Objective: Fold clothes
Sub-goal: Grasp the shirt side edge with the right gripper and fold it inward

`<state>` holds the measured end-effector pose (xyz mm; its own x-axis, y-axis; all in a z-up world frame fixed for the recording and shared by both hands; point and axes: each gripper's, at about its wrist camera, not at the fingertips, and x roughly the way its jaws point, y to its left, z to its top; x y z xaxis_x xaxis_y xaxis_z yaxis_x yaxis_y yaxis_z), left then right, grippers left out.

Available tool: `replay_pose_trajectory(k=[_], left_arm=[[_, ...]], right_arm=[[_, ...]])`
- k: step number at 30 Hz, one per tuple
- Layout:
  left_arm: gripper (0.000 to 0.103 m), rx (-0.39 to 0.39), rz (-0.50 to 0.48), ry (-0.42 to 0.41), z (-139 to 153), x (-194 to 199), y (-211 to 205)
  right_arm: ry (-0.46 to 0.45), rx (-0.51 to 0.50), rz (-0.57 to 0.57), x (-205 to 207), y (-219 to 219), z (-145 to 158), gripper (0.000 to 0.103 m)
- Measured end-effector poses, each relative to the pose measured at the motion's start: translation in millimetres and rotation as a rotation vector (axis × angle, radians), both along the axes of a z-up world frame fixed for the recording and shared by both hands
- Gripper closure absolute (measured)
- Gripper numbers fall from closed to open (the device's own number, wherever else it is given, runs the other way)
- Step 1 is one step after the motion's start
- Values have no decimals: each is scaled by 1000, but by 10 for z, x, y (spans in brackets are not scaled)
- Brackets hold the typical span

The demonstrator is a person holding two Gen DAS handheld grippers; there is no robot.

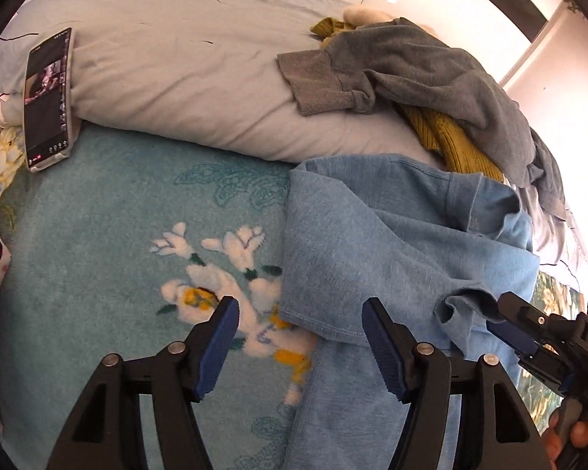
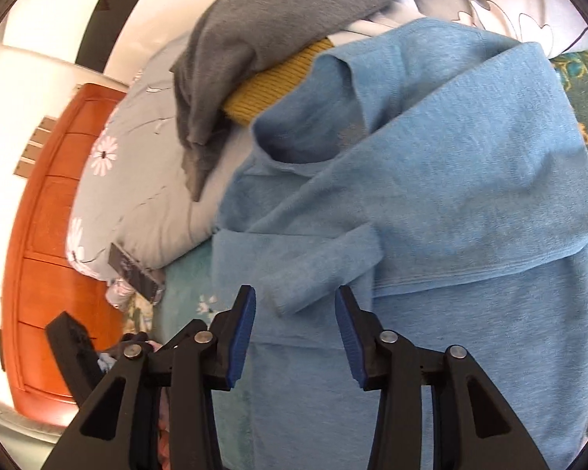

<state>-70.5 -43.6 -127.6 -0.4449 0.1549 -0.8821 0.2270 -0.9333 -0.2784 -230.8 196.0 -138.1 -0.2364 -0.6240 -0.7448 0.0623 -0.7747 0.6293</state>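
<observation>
A light blue sweater (image 1: 392, 243) lies partly folded on a teal floral blanket (image 1: 117, 235). My left gripper (image 1: 300, 305) is open above the sweater's left hem, one finger over the blanket and the other over the blue cloth, with nothing pressed between the pads. In the right wrist view the sweater (image 2: 450, 180) fills the frame and its sleeve cuff (image 2: 317, 270) lies just ahead of my right gripper (image 2: 294, 293), whose jaws stand apart around it. The left wrist view shows the right gripper (image 1: 498, 313) at a raised fold of the sweater, with a hand (image 1: 568, 434) behind it.
A grey garment (image 1: 431, 74) and a mustard knit (image 1: 458, 145) are piled on a pale floral duvet (image 1: 176, 58) behind the sweater. A phone (image 1: 49, 98) leans against the duvet at the left. An orange wooden cabinet (image 2: 55, 215) stands beside the bed.
</observation>
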Motion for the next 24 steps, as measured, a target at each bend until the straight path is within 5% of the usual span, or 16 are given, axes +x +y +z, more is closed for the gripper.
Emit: replay_pose_trajectory(k=[10,14,19,20,23,24], left_arm=[[34,11,14,-29,-87,-42,-64],[34,3,5,-52,-149,-56,-51],[34,-6,4,-67,-195,-68,-50],[34,-5,4,-69,-199,-79,-46],[34,-2,4,-74,-210,-118,-31],[34,-1,4,-75,-214,-130,-26]], right_arm=[[162,238,74,-301,545,357,100],[137,338,35,-382,820,239,100],[67,204,-3,-256,970,47,98],[62,176,12,-209,932,20,94],[36,135,48,-94,782,-108,57],[24,130,46,-70,757,-157,56]])
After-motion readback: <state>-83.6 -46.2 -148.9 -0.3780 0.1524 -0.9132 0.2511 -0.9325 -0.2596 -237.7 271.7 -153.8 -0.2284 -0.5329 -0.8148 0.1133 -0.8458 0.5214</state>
